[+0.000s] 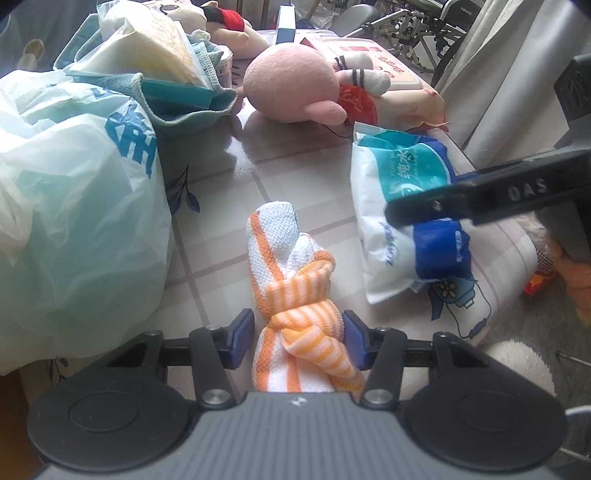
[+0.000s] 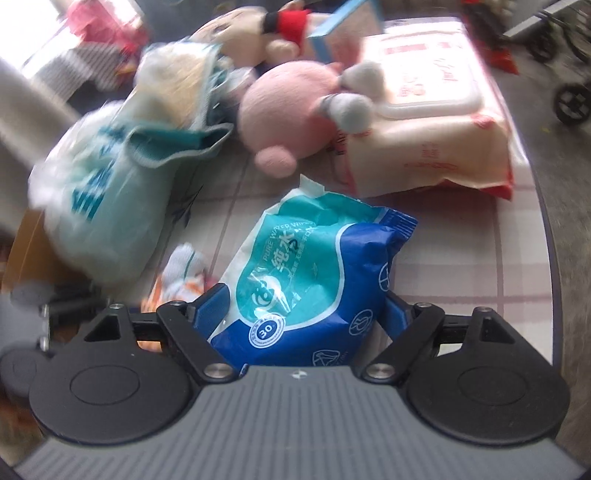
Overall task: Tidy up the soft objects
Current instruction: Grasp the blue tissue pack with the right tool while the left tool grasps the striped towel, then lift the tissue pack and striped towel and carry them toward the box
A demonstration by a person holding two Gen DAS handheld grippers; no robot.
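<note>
My left gripper point(image 1: 299, 338) is shut on a knotted orange-and-white striped cloth point(image 1: 295, 295) that lies on the checked tablecloth point(image 1: 229, 206). My right gripper point(image 2: 301, 317) is shut on a blue and teal wet-wipes pack point(image 2: 314, 273); that pack also shows in the left wrist view point(image 1: 402, 206), with the right gripper's finger point(image 1: 443, 206) across it. A pink plush point(image 1: 295, 88) lies at the back of the table. The striped cloth shows blurred at the left in the right wrist view point(image 2: 177, 273).
A large white plastic bag point(image 1: 74, 199) fills the left side. A teal fabric bag point(image 1: 177, 96) with packets stands behind it. A big pink wipes pack point(image 2: 436, 122) and a doll with red cuffs point(image 2: 273, 26) lie at the back. The table edge runs along the right.
</note>
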